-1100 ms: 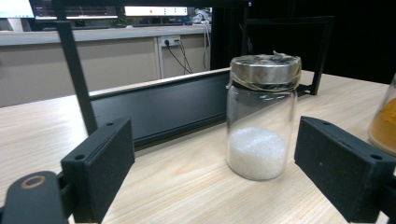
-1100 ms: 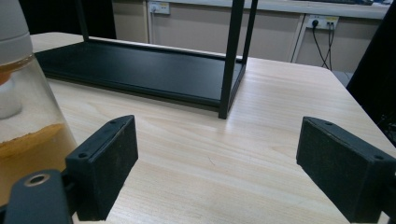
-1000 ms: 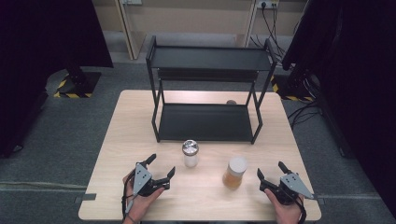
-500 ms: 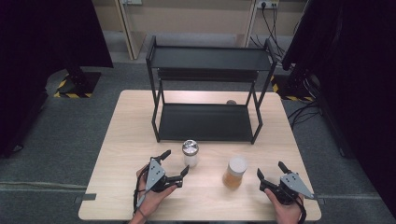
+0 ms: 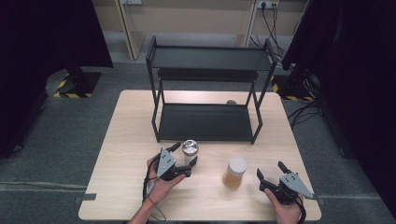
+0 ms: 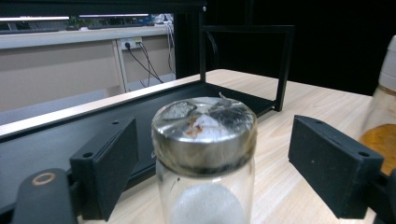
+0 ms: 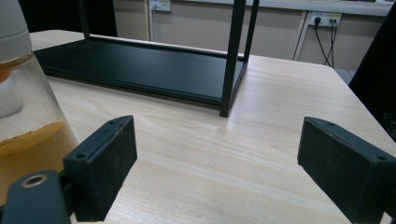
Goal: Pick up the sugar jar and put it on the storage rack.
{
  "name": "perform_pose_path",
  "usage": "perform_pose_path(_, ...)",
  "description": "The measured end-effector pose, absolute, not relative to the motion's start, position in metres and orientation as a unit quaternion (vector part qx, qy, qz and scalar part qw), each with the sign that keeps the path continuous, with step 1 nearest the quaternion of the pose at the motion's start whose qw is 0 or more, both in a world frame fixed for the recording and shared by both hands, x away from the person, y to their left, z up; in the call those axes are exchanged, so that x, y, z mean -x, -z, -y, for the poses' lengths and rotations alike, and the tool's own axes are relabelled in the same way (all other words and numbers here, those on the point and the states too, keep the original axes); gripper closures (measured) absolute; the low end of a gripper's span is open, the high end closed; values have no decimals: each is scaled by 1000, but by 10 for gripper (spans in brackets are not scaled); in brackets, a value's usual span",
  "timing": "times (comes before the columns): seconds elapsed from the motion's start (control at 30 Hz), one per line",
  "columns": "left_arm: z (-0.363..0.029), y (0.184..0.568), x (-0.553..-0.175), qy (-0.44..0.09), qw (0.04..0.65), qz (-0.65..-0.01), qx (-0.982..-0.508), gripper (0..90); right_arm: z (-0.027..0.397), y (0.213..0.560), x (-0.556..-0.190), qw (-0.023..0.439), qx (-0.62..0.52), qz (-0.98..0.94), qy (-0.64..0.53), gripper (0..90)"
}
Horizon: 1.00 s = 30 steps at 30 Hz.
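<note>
1. Two jars stand on the wooden table [image 5: 121,140] in front of the black two-tier rack [image 5: 208,70], both just off its front edge: a clear jar with a silver lid [image 5: 190,148] nearer the rack's left front post, and a jar of amber stuff with a white lid [image 5: 235,171] nearer the person.
2. Around the silver-lidded jar sits the left gripper [image 5: 184,155], its jaws having just been closing, with the jar between them. In the left gripper view there is a gap on each side of the lid [image 6: 204,126], wider on the right, so the pads are spread and not yet pinching it.
3. Well to the right of the rack's front edge, the right gripper [image 5: 271,170] rests with its jaws spread and nothing between them; the amber jar stands just beside its left jaw, apart from it.
4. Cut off: the left gripper view crops the silver-lidded jar's lower body, and the amber jar [image 6: 380,116] is sliced by the right edge; in the right gripper view the amber jar [image 7: 23,112] is cropped at the left.
5. Hard to make out: a small roundish thing [image 5: 231,102] behind the rack's lower shelf, partly hidden.
6. Writing: the lid bears scuffed reflections and a rusty smear, no readable label.
</note>
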<state>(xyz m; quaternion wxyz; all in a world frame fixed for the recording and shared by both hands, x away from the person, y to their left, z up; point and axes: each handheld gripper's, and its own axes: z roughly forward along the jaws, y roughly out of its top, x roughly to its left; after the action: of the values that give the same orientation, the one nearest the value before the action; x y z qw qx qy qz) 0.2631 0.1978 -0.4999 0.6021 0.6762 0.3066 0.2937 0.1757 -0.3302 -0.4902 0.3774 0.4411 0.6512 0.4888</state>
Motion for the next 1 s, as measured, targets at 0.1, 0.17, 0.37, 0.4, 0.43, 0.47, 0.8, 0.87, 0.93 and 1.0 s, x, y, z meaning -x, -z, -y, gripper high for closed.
perform_pose_path(0.1,-194,500,-269,-294,597,-310,-679,199,330,490,-176,376,-442,-651,-489,120)
perform_pose_path(0.17,-192,500,-273,-292,594,-312,-682,215,330,490,-176,376,-442,-651,-489,120)
perform_pose_path(0.37,-187,503,-277,-291,592,-312,-683,261,330,490,-176,377,-441,-652,-488,120)
perform_pose_path(0.4,-187,504,-277,-293,593,-312,-683,273,330,490,-176,377,-441,-652,-489,119)
perform_pose_path(0.43,-186,504,-277,-295,591,-310,-683,294,330,490,-176,376,-442,-651,-489,119)
perform_pose_path(0.47,-186,505,-277,-299,591,-309,-683,319,330,490,-176,376,-442,-651,-489,119)
perform_pose_path(0.8,-186,499,-272,-294,596,-316,-677,345,330,490,-176,377,-441,-651,-489,118)
perform_pose_path(0.87,-187,495,-269,-296,600,-314,-673,346,330,490,-176,376,-441,-651,-490,118)
perform_pose_path(0.93,-187,491,-267,-299,602,-313,-671,346,331,491,-176,377,-441,-650,-491,118)
perform_pose_path(1.0,-189,487,-265,-302,604,-311,-669,346,331,491,-175,375,-444,-648,-492,118)
